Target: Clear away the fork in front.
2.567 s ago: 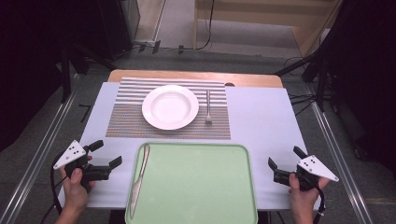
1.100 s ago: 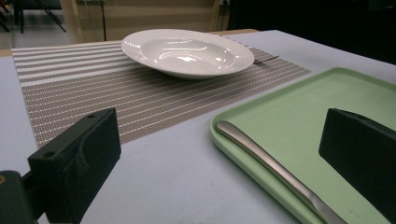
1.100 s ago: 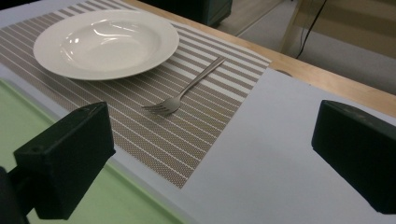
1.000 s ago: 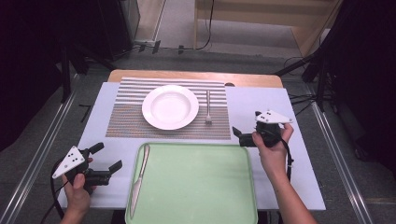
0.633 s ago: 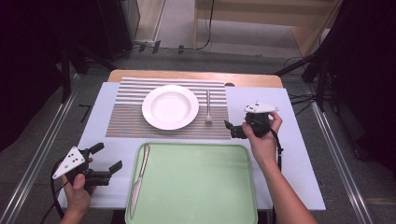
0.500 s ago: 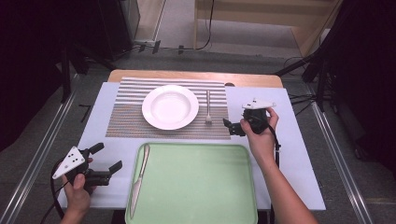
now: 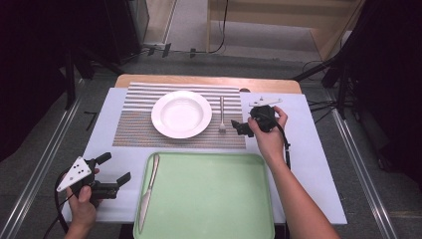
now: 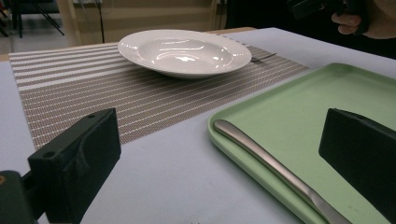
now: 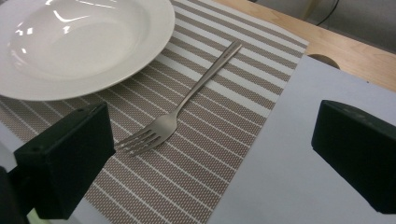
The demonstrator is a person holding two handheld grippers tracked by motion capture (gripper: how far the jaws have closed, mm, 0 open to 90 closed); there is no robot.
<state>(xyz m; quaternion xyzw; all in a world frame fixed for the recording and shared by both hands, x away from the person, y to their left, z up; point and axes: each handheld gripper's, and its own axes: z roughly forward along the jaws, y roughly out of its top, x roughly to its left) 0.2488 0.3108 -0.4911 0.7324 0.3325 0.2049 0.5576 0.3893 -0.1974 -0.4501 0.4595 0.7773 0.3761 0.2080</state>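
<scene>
High view: the right gripper (image 7: 242,128) is being held just right of the fork (image 7: 222,114), its jaws spread wide and clasping nothing. The fork is lying flat on the striped placemat (image 7: 134,124), just right of the white plate (image 7: 181,113) and apart from it, tines toward the green tray (image 7: 214,199). From the right gripper view, the fork (image 9: 187,102) is being framed between the parted jaws, with the plate (image 9: 79,42) to its left and the placemat's (image 9: 196,172) edge to its right. Well left of the fork, beside the tray's left rim, the left gripper (image 7: 112,172) is being held low over the surface (image 7: 313,164), jaws likewise parted and empty. A knife (image 7: 148,191) is lying lengthwise along the tray's left side; in the left gripper view it (image 8: 275,163) is being seen between the open jaws.
</scene>
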